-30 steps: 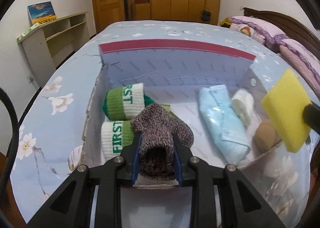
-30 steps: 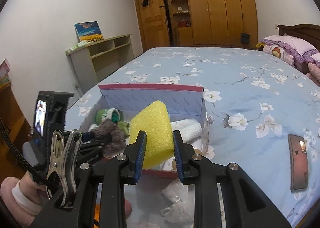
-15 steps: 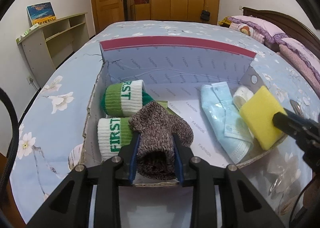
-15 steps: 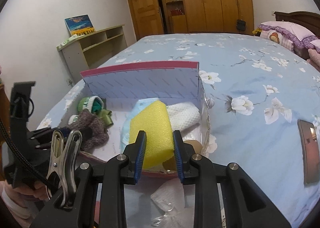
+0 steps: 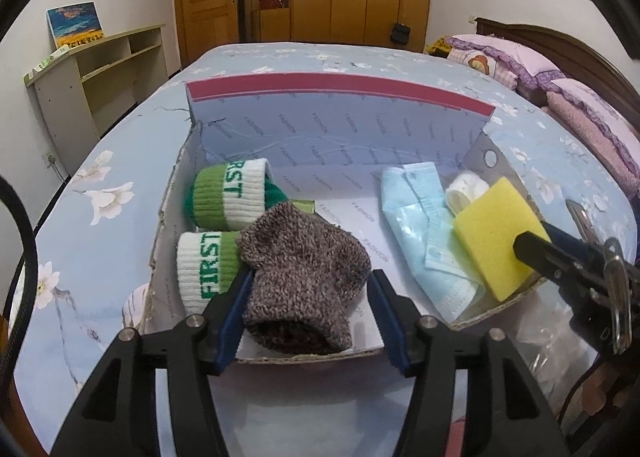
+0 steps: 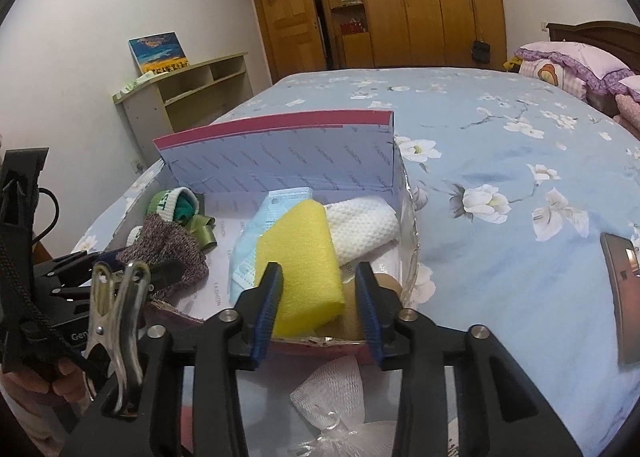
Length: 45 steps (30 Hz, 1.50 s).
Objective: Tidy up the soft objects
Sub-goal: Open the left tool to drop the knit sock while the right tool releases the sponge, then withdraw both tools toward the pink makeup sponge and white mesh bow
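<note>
Lengthwise, brown sock, cuff nearest.

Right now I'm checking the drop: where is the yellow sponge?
The sponge lies in the box at its near right corner, on the blue mask, beside the white cloth, between the open right gripper fingers.

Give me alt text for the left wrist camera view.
The left gripper, fingers just opened, straddles a brown knit sock resting in a cardboard box on a floral bed. Beside it lie green-and-white socks, a blue face mask and a yellow sponge.
</note>
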### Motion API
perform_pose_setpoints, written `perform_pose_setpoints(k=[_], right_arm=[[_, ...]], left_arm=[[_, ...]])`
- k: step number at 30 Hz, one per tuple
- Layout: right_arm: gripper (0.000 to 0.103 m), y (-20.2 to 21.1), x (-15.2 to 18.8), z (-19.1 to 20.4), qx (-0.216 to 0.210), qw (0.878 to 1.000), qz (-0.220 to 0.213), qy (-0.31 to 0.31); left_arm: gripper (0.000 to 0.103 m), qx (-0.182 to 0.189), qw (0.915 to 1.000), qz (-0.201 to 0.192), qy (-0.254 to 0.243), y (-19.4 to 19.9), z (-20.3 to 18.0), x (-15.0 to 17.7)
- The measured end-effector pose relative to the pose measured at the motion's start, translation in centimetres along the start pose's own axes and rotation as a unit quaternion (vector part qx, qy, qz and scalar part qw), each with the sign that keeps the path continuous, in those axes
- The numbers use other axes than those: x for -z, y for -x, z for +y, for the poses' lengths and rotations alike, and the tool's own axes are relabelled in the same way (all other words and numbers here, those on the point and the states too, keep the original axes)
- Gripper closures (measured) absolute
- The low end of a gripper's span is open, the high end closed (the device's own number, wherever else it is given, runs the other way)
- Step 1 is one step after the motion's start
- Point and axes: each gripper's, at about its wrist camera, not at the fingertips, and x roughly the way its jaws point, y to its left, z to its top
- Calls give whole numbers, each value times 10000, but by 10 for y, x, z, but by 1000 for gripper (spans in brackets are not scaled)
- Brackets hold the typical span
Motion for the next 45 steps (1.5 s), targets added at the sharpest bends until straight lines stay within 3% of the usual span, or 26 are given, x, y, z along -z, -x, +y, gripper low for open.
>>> perform_pose_setpoints(k=[8,15,21,30,45], right_arm=[[55,11,-2,3,-70,9998,-188,7],[55,20,-4,7,-149,9996,-253,54],[55,30,-1,11,-181,9994,-256,116],[55,47,9,17,-339,9993,-70,126],[55,66,40,11,-104,9995,295,9]], left_arm=[[39,179,9992,1,364,13,12,4],[39,-2,9992,-308,245,35,13,6],[39,57,9992,-324,237,45,13,12],[39,210,9991,-348,149,62,5,24],[39,563,9982,-190,3,72,-16,48]])
